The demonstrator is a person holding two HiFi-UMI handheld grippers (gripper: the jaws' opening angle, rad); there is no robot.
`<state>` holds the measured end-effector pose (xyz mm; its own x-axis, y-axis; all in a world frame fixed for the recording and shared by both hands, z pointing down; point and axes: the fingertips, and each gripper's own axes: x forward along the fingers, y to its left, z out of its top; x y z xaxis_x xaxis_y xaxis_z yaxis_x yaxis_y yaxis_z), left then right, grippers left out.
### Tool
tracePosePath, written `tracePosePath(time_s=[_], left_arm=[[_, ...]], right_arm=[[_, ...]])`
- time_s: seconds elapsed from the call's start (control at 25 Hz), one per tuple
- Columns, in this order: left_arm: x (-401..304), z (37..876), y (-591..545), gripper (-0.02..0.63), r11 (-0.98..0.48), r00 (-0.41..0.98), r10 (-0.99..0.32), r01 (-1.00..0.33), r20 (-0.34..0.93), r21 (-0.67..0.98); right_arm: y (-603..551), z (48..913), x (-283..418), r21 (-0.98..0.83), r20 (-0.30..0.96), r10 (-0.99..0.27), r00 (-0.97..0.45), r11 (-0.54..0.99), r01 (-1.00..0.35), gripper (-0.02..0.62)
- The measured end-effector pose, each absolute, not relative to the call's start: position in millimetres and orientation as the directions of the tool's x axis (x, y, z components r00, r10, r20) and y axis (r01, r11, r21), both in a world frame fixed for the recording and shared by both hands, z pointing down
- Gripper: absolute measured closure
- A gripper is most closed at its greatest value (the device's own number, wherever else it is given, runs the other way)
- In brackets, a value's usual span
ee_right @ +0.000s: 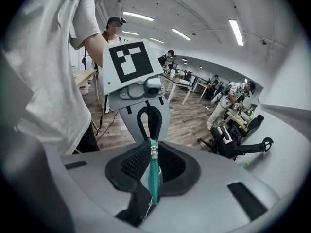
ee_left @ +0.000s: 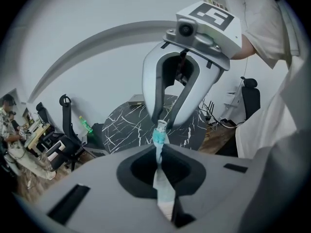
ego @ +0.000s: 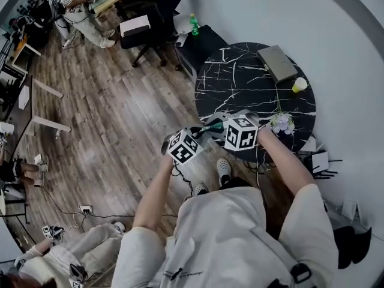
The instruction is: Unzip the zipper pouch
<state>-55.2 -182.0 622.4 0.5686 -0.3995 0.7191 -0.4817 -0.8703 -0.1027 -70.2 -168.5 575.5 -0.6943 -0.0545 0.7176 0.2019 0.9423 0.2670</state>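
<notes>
- Where the round black marbled surface (ego: 240,80) curves toward the person, holds the zipper pouch (ego: 210,128) up in the air just off that rim, above the wooden floor (ego: 108,119) and not resting on the surface.
- Pinches one end of the pouch with the left gripper (ee_left: 158,152), jaws drawn almost fully together on the pale fabric, with the teal zipper end poking out just past the tips on the side toward the surface.
- Clamps the other end with the right gripper (ee_right: 153,160), jaws narrow and pressing on the teal zipper tape, with a small metal slider (ee_right: 153,151) sitting right at the tips.
- Points the two grippers straight at each other, the right one over the surface's near rim, the left one farther out from that rim, over the floor.
- Keeps the pouch short and taut between them, only a teal strip showing from above.
- Leaves on the surface a flat grey box (ego: 277,63) toward the far side, a yellow cup (ego: 299,84) just beside it, and pale flowers (ego: 281,123) at the near right rim.
- Beyond the far left rim of the surface: a green bottle (ego: 194,24), then a black office chair (ego: 150,23) well apart from the pouch.
</notes>
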Motion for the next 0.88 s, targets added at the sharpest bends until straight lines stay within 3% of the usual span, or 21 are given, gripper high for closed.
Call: tracePosePath(time_s=[0.44,0.88], left_arm=[[-59,621,-185,0.581,-0.866,0.582,-0.410,-0.491,0.702,-0.098],[-56,611,-175,0.582,-0.868,0.747,-0.381,-0.492,0.546,0.067]], right_arm=[[-170,575,-64,0.271,0.668,-0.066,-0.742,0.949,0.160,0.546],[-166,572,-55,0.207,0.651,-0.014,-0.759,0.965,0.160,0.551]])
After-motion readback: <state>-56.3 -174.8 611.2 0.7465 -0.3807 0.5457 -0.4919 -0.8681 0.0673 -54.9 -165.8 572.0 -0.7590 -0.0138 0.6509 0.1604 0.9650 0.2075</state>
